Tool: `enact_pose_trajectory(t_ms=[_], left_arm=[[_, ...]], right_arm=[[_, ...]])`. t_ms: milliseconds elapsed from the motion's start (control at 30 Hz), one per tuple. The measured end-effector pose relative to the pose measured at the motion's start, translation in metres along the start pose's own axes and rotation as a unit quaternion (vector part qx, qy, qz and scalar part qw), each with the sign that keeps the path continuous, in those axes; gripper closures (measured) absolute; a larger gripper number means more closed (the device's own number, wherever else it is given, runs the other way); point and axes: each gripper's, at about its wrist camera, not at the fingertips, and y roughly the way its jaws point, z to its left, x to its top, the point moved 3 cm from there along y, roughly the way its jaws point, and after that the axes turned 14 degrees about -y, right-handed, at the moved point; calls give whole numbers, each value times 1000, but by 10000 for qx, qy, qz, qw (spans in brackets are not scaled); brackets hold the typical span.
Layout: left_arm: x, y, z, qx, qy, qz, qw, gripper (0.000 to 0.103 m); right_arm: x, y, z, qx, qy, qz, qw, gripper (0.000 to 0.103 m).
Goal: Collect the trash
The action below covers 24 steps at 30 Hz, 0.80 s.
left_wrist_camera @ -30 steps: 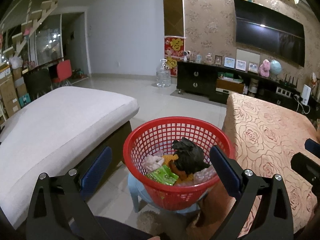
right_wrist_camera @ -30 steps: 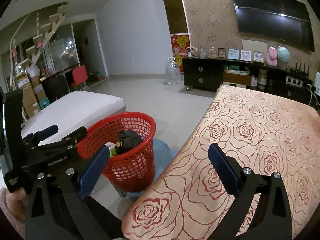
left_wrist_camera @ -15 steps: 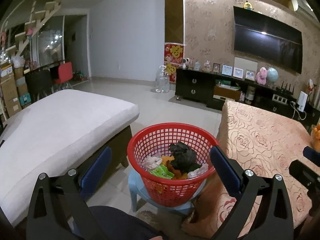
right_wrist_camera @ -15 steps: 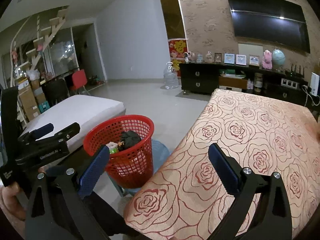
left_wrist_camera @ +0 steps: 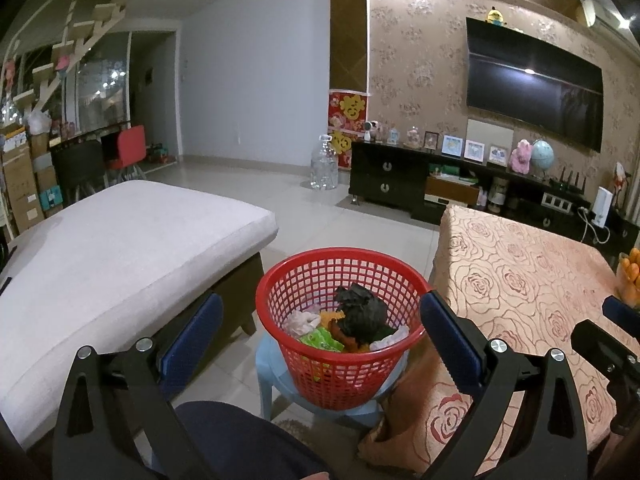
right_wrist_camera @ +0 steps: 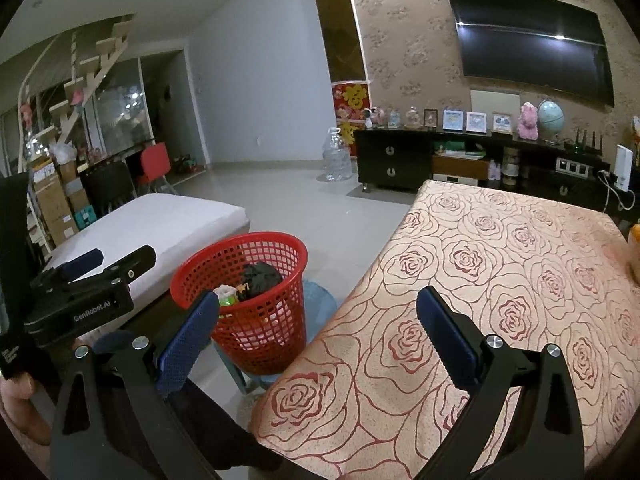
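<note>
Red basket (left_wrist_camera: 340,320) at twelve o'clock, trash (left_wrist_camera: 352,318) inside.
We have drawn back from it; left gripper (left_wrist_camera: 320,334) and right gripper (right_wrist_camera: 318,330) both spread, empty; collecting looks finished.

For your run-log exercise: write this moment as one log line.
left gripper: open, empty | right gripper: open, empty | red basket: on blue stool, holds trash | tablecloth: no trash visible

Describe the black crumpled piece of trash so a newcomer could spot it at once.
Find the rose-patterned tablecloth; just left of it a red mesh basket sits on a pale blue stool. On top of the pile inside lies the black crumpled wad, the only dark item among pale, green and orange scraps.
</note>
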Motion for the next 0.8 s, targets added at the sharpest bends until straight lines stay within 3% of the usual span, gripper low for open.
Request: enact_pose_trajectory(t_ms=[800], left_arm=[[-1,-6,-4,-59,22,-44,10000,8]], right_arm=[[0,-2,0,-6,-16,-5,10000,7]])
